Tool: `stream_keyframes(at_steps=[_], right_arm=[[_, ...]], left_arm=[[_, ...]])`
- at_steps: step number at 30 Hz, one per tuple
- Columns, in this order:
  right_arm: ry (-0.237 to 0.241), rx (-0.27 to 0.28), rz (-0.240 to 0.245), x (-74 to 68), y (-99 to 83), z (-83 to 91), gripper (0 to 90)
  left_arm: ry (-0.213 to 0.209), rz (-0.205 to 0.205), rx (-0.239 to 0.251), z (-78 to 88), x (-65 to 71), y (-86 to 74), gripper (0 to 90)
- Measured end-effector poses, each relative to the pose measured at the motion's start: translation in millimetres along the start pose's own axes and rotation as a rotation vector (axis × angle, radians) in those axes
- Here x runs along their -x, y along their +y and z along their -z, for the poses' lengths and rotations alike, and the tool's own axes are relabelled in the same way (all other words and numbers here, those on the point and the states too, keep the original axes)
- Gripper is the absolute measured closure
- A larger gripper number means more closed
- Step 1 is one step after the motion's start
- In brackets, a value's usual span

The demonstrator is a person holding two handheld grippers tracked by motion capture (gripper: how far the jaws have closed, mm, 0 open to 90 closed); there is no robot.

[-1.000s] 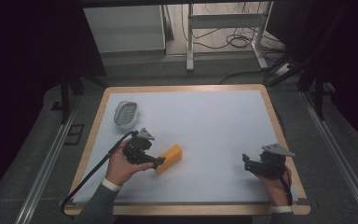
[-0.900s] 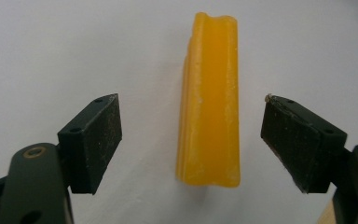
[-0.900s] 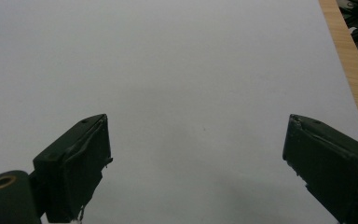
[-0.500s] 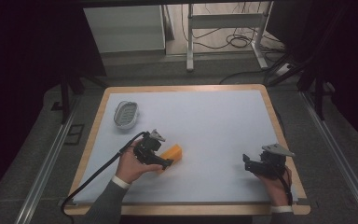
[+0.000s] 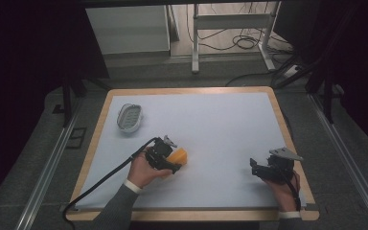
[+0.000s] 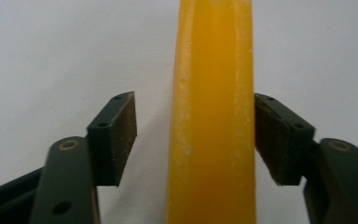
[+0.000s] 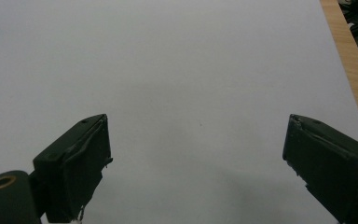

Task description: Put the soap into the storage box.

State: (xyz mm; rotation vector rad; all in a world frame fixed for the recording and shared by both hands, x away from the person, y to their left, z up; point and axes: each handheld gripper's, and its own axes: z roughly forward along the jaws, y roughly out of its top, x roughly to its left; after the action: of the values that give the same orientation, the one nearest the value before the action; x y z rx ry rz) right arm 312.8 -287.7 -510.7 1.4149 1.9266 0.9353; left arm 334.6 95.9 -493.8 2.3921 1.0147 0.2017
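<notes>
The person's left gripper [image 5: 176, 160] was down on the white table [image 5: 220, 124], near its front-left part, with a yellow block [image 5: 178, 155] standing between the jaws. Its jaws had just been closing around that block. From the left gripper view, the yellow block [image 6: 212, 112] ran straight up the middle; the right-hand pad [image 6: 272, 140] looked to be against its side or as good as touching, while the left-hand pad [image 6: 123, 130] stood clear of it with a strip of white table showing between. So the grip was not made yet: the jaws were partly closed, with the block between them but not pinched. The block sat on the table surface, well this side of a small oval grey dish [image 5: 129, 117] that lay further back and to the left, close to the wooden edge.

The right gripper [image 5: 255, 167] was over at the near right of the table, well apart from the block, held low in the person's other hand. In the right gripper view its jaws stood wide apart, the right gripper [image 7: 196, 158] holding nothing, with bare white table between the pads and a sliver of the wooden border [image 7: 349, 56] at the right.
</notes>
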Motion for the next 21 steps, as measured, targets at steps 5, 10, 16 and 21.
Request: stream_keyframes(at_steps=[5, 10, 16, 21], right_arm=[[-0.003, -0.004, 0.0, -0.2, -0.6, -0.9, 7.6], [-0.004, -0.008, -0.003, 0.1, -0.8, -1.0, 7.6], [-0.006, -0.01, -0.003, 0.2, -1.1, -1.3, 7.6], [0.002, 0.003, -0.009, -0.9, 0.5, 0.9, 7.6]], left_arm=[[-0.012, -0.004, -0.013, -4.3, -0.5, 0.0, 44.7], [-0.038, -0.02, -0.013, -4.7, 0.2, -0.2, 59.1], [-0.02, -0.018, -0.007, -2.5, 0.0, -0.7, 60.7], [-0.055, -0.008, 0.016, 3.7, -1.1, 0.2, 60.7]])
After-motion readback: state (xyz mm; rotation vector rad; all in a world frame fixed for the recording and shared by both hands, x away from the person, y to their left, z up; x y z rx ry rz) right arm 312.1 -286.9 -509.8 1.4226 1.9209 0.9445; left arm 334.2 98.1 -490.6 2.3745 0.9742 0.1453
